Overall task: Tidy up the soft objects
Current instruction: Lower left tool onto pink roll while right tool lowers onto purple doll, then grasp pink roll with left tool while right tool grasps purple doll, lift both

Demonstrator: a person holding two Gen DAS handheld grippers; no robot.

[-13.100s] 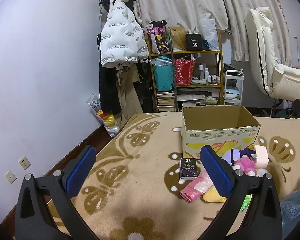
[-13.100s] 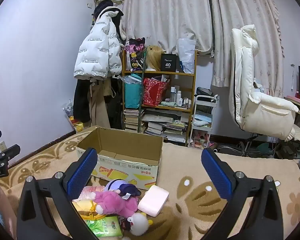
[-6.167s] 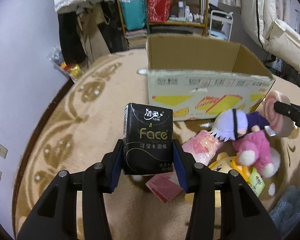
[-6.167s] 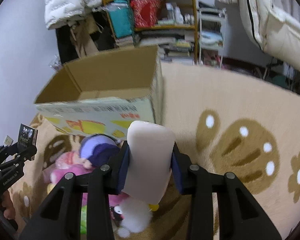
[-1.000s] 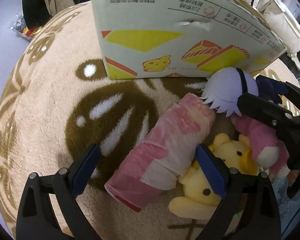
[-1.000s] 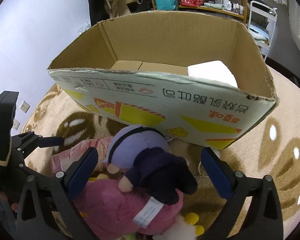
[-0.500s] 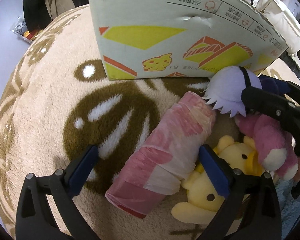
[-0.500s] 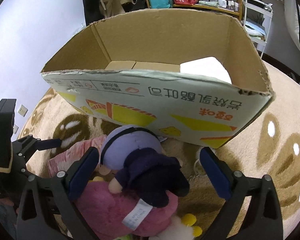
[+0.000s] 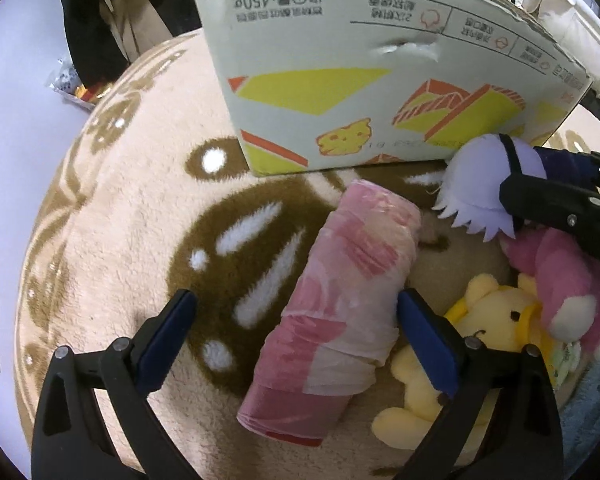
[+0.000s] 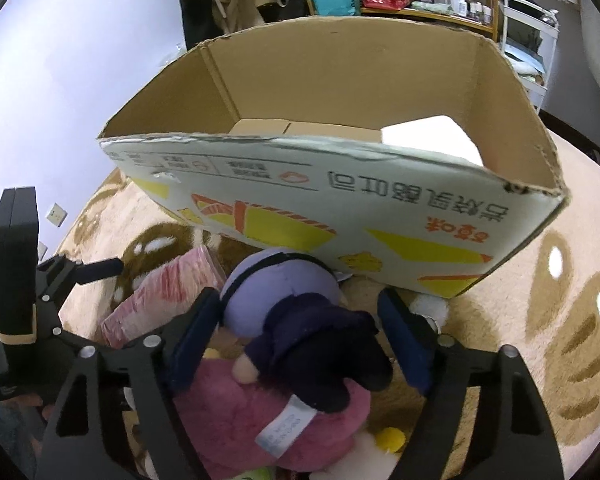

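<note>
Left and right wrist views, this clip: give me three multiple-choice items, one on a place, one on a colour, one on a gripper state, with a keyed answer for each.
1. Where does the pink roll lie?
A. inside the box
B. on the rug in front of the box
C. on the shelf

2. What colour is the bear beside the roll?
A. yellow
B. green
C. white

3. How is the right gripper set?
A. shut on nothing
B. open, fingers either side of the doll
C. out of view

Answers: 1 B, the roll rests on the rug below the box wall. 2 A, its plush is yellow. 3 B, the doll sits between parted fingers, gap showing on the right.
</note>
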